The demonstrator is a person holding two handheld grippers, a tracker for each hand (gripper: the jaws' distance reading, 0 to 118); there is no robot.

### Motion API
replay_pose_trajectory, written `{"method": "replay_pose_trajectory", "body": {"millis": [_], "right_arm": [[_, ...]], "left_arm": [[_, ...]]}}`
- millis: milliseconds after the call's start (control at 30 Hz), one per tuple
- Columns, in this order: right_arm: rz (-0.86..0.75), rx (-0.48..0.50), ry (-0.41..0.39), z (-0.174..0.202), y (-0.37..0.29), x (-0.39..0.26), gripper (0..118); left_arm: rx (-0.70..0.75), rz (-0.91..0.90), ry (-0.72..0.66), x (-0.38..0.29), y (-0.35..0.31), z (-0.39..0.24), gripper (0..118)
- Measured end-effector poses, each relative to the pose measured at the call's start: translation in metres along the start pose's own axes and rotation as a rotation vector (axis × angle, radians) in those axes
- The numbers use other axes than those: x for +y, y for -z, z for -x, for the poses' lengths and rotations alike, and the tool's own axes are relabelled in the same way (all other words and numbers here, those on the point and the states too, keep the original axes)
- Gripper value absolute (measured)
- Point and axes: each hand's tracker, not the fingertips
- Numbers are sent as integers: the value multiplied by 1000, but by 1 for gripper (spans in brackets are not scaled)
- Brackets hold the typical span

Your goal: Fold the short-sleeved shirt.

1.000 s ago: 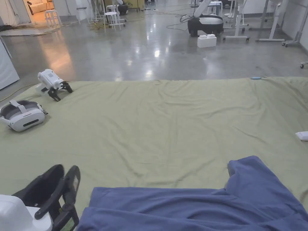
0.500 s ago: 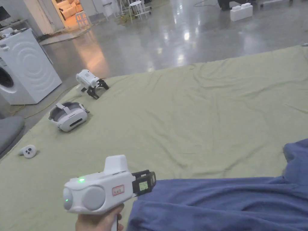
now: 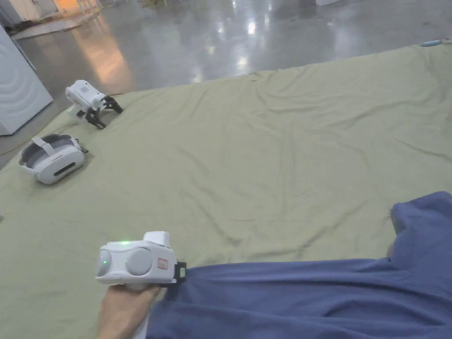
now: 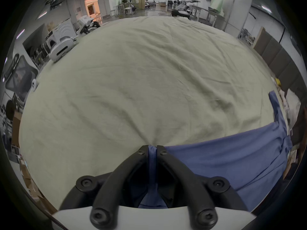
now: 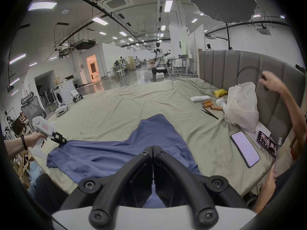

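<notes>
My left hand held the left gripper low and level over the sheet, its jaws pinched on an edge of the shirt. The shirt lay spread to its right. The right gripper was above the shirt, jaws together, holding nothing.

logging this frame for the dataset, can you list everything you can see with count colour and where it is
short-sleeved shirt: 1, blue, spread along the near edge of the bed
bed sheet: 1, pale green, covering the bed
VR headset: 1, white and grey, far left on the sheet
spare tool: 1, white and black, beyond the headset
phones: 2, dark, right edge of the bed
plastic bag: 1, white, by the grey headboard
washing machine: 1, white, on the floor at left
left tool: shut on the shirt's corner
right tool: shut, above the shirt
</notes>
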Motion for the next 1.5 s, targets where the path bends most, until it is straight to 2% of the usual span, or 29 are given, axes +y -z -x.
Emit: {"method": "replay_pose_trajectory", "body": {"millis": [67,100,167,200,267,300,367,433,467,500,533,567,633,667,700,733,833,933,1033,1133,1333,1367,1400,1433,1467,1500], "right_arm": [[82,-3,-17,-12,29,21,0],[172,8,-18,-23,53,35,13],[295,19,25,-42,103,59,63],[343,24,56,-54,130,67,82],[545,36,112,-73,188,77,83],[633,20,115,-86,219,74,83],[694,-27,93,-92,259,67,83],[791,-101,34,-86,283,55,80],[827,-106,1,-82,290,47,80],[796,-98,-32,-76,288,44,80],[767,-119,-43,-71,281,49,79],[750,-100,-41,-64,272,50,74],[725,-96,-117,-55,264,53,38],[720,-90,-129,-53,260,55,14],[711,-69,-113,-53,251,55,0],[686,-92,-110,-54,245,57,0],[540,-69,-25,-63,204,65,0],[459,32,67,-71,141,64,0],[387,16,18,-67,77,45,0],[390,19,68,-68,36,10,0],[468,-22,77,-61,25,-52,0],[470,-25,76,-61,31,-59,1],[466,-26,73,-60,36,-66,20],[462,-28,61,-59,39,-70,20],[460,-34,58,-58,41,-72,29],[454,-94,39,-58,37,-70,44]], "left_arm": [[47,18,43,1,8,-9,4],[60,26,45,1,11,-13,4],[71,29,61,1,14,-15,4],[72,27,54,2,12,-14,4],[63,28,52,-1,6,-16,3],[55,27,50,-1,5,-14,3],[40,28,29,0,3,-12,3],[32,31,11,0,2,-12,3],[29,33,9,0,1,-12,3],[28,33,9,1,2,-11,3],[27,34,11,1,2,-11,3],[27,32,11,1,1,-12,3],[30,21,13,-2,-1,-13,3],[33,14,18,-3,-3,-14,3],[34,3,19,-5,-8,-14,3],[27,-25,7,-8,-16,-13,3],[-59,-143,-17,-24,-58,-4,2],[-142,-221,-43,-56,-105,17,2],[-202,-241,-61,-98,-132,34,2],[-227,-241,-98,-134,-135,44,2],[-193,-193,-48,-162,-98,40,2],[-192,-210,-58,-162,-96,43,7],[-203,-232,-85,-160,-95,45,23],[-199,-248,-103,-159,-95,46,23],[-201,-263,-114,-157,-98,47,30],[-175,-290,-123,-156,-105,47,46]]}}
